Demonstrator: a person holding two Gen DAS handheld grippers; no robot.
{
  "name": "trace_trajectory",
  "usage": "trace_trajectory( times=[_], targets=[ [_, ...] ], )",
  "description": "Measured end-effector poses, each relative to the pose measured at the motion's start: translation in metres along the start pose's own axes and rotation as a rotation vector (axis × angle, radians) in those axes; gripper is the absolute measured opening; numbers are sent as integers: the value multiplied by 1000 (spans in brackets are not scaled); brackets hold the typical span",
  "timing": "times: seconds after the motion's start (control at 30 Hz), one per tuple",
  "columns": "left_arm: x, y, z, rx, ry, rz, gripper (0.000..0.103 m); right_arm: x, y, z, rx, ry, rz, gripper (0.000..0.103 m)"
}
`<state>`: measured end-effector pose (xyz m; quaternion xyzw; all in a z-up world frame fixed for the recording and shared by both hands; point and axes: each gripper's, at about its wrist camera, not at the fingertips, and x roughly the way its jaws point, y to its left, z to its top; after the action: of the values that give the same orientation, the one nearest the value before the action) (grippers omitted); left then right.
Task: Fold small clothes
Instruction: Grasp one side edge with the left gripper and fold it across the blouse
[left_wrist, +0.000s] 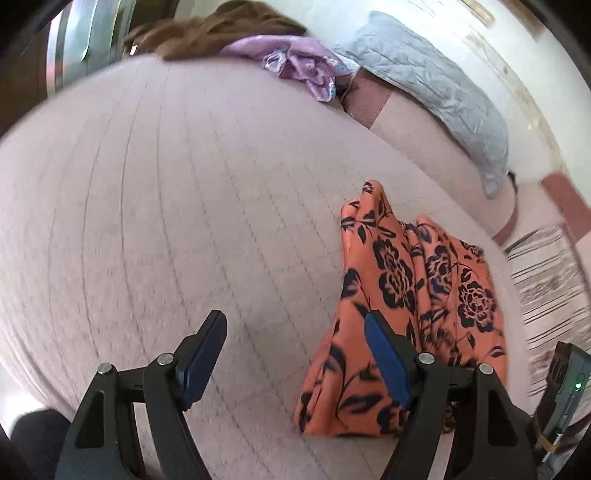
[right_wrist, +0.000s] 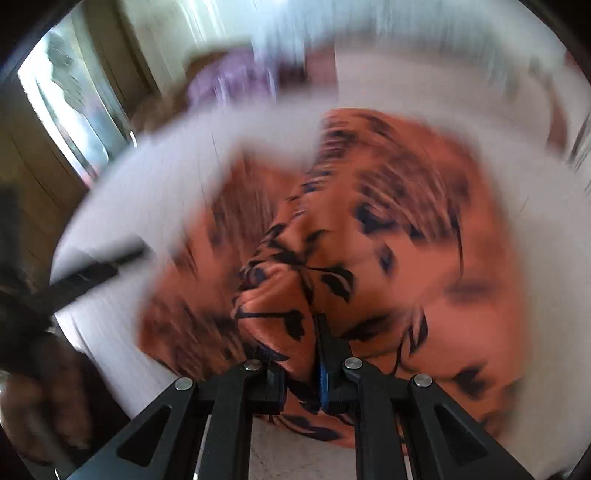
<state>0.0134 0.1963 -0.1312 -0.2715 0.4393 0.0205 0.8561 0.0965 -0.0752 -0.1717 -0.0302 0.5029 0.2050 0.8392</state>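
Observation:
An orange garment with dark flowers (left_wrist: 402, 295) lies bunched up on the pale pink quilted bed cover (left_wrist: 166, 203). My left gripper (left_wrist: 293, 321) hovers over the cover just left of the garment. It is open, with nothing between its blue pads (left_wrist: 384, 354); the right pad overlaps the garment's edge. In the blurred right wrist view my right gripper (right_wrist: 306, 350) is shut on a raised fold of the orange garment (right_wrist: 388, 229), which spreads out beneath it. The cloth covers that gripper's left fingertip.
At the far side of the bed lie a brown cloth (left_wrist: 221, 29), a crumpled lilac garment (left_wrist: 295, 62) and a grey quilted pillow (left_wrist: 436, 85). A striped rug (left_wrist: 550, 273) shows past the bed's right edge. A window (right_wrist: 74, 99) and a hand (right_wrist: 40, 410) appear in the right wrist view.

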Motion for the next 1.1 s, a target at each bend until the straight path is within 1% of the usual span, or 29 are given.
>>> trace_trajectory(
  times=[0.03, 0.07, 0.1, 0.13, 0.17, 0.2, 0.23, 0.27, 0.3, 0.33, 0.4, 0.47, 0.57, 0.6, 0.63, 0.67, 0.7, 0.73, 0.77, 0.8, 0.83, 0.9, 0.93, 0.97, 1.0, 1.03, 1.07, 1.1],
  targets=[
    [-2, -1, 0, -5, 5, -37, 77, -1, 1, -1, -3, -29, -13, 13],
    [-5, -4, 2, -7, 11, -89, 77, -7, 3, 1, -5, -36, -15, 13],
    [-7, -11, 4, -8, 19, -145, 77, -15, 3, 5, 6, -47, 10, 13],
    [-8, -22, 7, -4, 27, -203, 77, -22, 5, 8, -12, -71, 18, 16],
    [-9, -32, 6, 9, 35, -241, 78, -24, 6, 8, -33, -83, 17, 16],
    [-9, -44, 8, 33, 44, -276, 78, -23, 9, 7, -54, -79, 13, 21],
    [-3, -57, 11, 63, 58, -309, 79, -21, 11, 4, -65, -65, 15, 33],
    [5, -73, 13, 96, 84, -337, 79, -17, 15, 1, -71, -50, 23, 40],
    [16, -87, 13, 127, 121, -332, 79, -15, 17, -4, -75, -46, 38, 61],
    [30, -100, 13, 155, 171, -320, 79, -18, 20, -11, -83, -69, 65, 70],
    [46, -111, 8, 178, 232, -298, 79, -29, 22, -26, -102, -120, 64, 70],
    [61, -120, 0, 205, 286, -272, 79, -44, 16, -38, -81, -162, 60, 70],
    [66, -125, -6, 197, 318, -274, 78, -69, -3, -58, -4, -214, 77, 70],
    [67, -127, -6, 194, 321, -264, 76, -78, -12, -64, 15, -233, 74, 70],
    [69, -128, -5, 190, 330, -269, 70, -82, -17, -68, 24, -240, 73, 70],
    [71, -127, -8, 183, 349, -277, 53, -88, -25, -73, 42, -248, 74, 71],
    [76, -127, -8, 165, 384, -253, 37, -92, -36, -76, 72, -253, 82, 71],
    [77, -127, -5, 159, 393, -233, 31, -94, -41, -76, 91, -257, 89, 70],
    [81, -128, -4, 153, 405, -230, 28, -95, -50, -77, 117, -262, 98, 70],
    [83, -126, -3, 133, 418, -244, 27, -96, -59, -78, 147, -268, 104, 70],
    [84, -126, -3, 123, 423, -243, 27, -99, -64, -78, 169, -271, 110, 70],
    [81, -128, -2, 128, 416, -239, 29, -101, -73, -81, 206, -274, 129, 70],
    [82, -127, -2, 127, 412, -233, 34, -103, -77, -84, 219, -275, 138, 70],
    [83, -129, -3, 119, 411, -232, 47, -103, -80, -85, 229, -277, 147, 70],
    [86, -132, -4, 115, 419, -247, 58, -102, -82, -84, 234, -281, 155, 70],
    [91, -139, -3, 119, 419, -254, 60, -100, -83, -84, 236, -282, 162, 70],
    [93, -143, -4, 131, 406, -240, 58, -105, -84, -89, 238, -285, 169, 70],
    [93, -147, -5, 154, 398, -210, 38, -105, -84, -89, 239, -288, 177, 70]
  ],
)
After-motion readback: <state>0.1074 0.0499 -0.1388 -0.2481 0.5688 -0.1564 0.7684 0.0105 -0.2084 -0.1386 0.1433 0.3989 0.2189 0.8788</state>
